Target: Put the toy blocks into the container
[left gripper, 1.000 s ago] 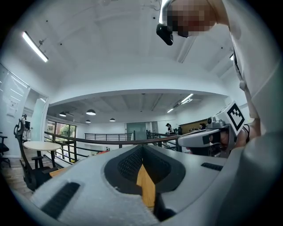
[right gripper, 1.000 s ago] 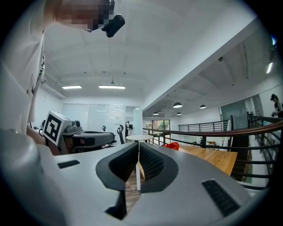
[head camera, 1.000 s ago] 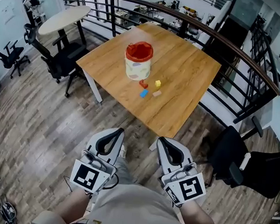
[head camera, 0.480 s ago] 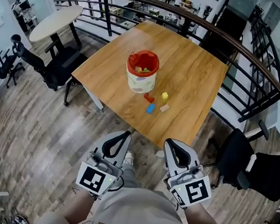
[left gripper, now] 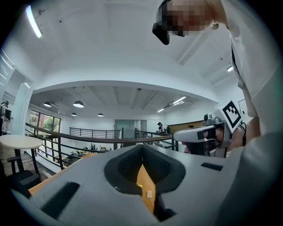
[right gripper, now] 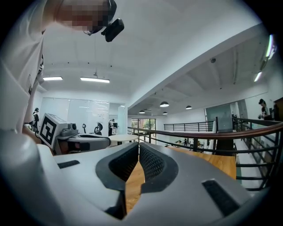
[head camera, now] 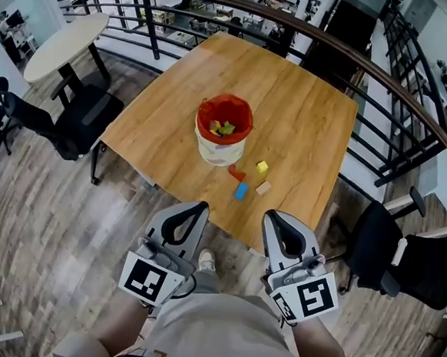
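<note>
A cream container with a red rim [head camera: 223, 131] stands on the wooden table [head camera: 305, 119], with several blocks showing inside it. Just in front of it on the tabletop lie a red block [head camera: 235, 173], a yellow block [head camera: 262, 168], a blue block [head camera: 241, 191] and a tan block [head camera: 263, 188]. My left gripper [head camera: 200, 205] and right gripper [head camera: 271, 214] are held side by side near the table's near edge, short of the blocks. Both point level and both are shut with nothing in them. The closed tips show in the left gripper view [left gripper: 142, 146] and the right gripper view [right gripper: 139, 145].
A dark railing [head camera: 312, 31] curves behind and to the right of the table. A black office chair [head camera: 70, 123] stands at the table's left and another [head camera: 401, 265] at its right. A round white table [head camera: 61, 38] is at the far left. The floor is wood plank.
The table, container and blocks have come closer and lower in the head view. Both grippers have advanced together toward the table's near edge, still shut.
</note>
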`<state>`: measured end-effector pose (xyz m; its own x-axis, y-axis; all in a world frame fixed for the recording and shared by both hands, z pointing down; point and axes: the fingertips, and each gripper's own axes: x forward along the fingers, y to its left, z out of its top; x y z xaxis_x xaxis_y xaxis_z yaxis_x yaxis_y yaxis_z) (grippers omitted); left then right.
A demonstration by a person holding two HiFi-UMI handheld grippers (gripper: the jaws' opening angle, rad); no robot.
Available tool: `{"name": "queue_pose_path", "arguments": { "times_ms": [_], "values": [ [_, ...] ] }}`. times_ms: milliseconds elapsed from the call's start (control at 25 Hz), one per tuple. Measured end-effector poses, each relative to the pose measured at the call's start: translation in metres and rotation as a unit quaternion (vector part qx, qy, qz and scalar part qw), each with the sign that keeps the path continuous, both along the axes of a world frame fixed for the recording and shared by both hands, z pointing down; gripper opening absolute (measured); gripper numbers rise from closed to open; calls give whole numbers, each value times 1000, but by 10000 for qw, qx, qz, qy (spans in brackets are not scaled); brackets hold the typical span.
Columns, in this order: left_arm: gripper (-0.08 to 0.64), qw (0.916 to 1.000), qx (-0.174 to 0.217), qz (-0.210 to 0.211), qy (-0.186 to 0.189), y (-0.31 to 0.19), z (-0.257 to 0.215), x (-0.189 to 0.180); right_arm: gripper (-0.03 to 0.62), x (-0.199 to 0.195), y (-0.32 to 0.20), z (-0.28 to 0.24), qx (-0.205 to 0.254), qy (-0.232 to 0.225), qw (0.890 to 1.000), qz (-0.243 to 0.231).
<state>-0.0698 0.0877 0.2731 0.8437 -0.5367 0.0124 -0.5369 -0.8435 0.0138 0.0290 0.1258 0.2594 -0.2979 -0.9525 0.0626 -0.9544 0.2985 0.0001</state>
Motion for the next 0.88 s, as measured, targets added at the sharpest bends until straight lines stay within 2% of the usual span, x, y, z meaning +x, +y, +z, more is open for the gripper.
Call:
{"name": "queue_pose_path", "arguments": {
  "times_ms": [280, 560, 880],
  "values": [
    [12, 9997, 4, 242, -20, -37, 0, -3, 23, 0, -37, -2, 41, 24, 9995, 306],
    [12, 9997, -66, 253, -20, -60, 6, 0, 25, 14, -57, 5, -109, 167, 9977, 655],
    [12, 9995, -223, 185, -96, -66, 14, 20, 26, 36, -65, 14, -204, 118, 9980, 589]
  ]
}}
